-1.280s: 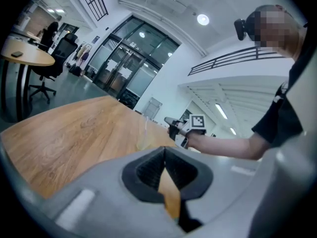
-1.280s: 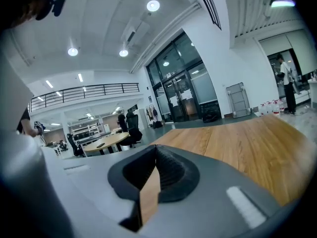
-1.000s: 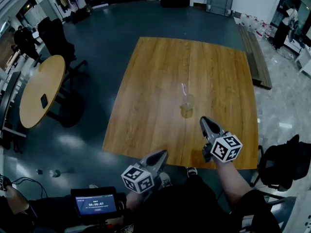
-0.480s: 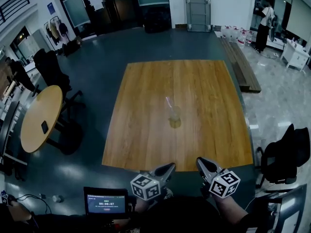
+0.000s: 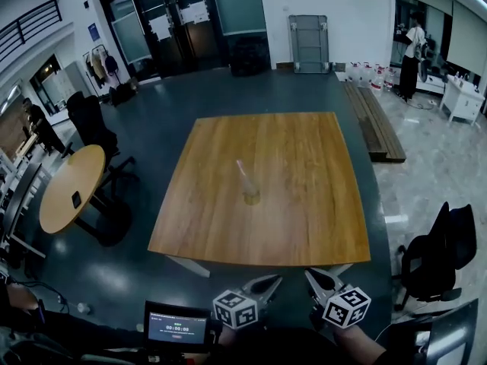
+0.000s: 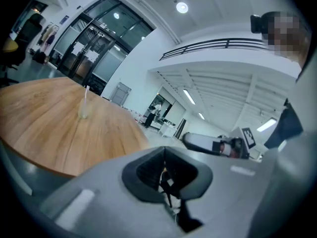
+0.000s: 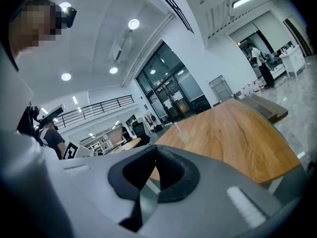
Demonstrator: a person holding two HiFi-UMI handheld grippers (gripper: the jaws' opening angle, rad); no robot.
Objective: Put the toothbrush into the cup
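Head view: cup [image 5: 250,197] stands about mid-table [image 5: 319,226], well clear of every edge. Toothbrush [image 5: 242,172] is inside it, handle leaning toward the far-left corner. Left gripper [image 5: 268,283] and right gripper [image 5: 317,279] are both off the table, short of its near edge and side by side at the person's body. A second ago the right gripper reached over the near edge close to the cup; both have since pulled back and the table sits farther off.

Left gripper view: jaws closed together, nothing between them. Cup and brush are small and distant on the wood.

Right gripper view: jaws also meet at the tips, gripping nothing. The cup is far ahead, brush upright in it.

Judgement: the brush is delivered, the retreat reads as finishing, and nothing is left to place.
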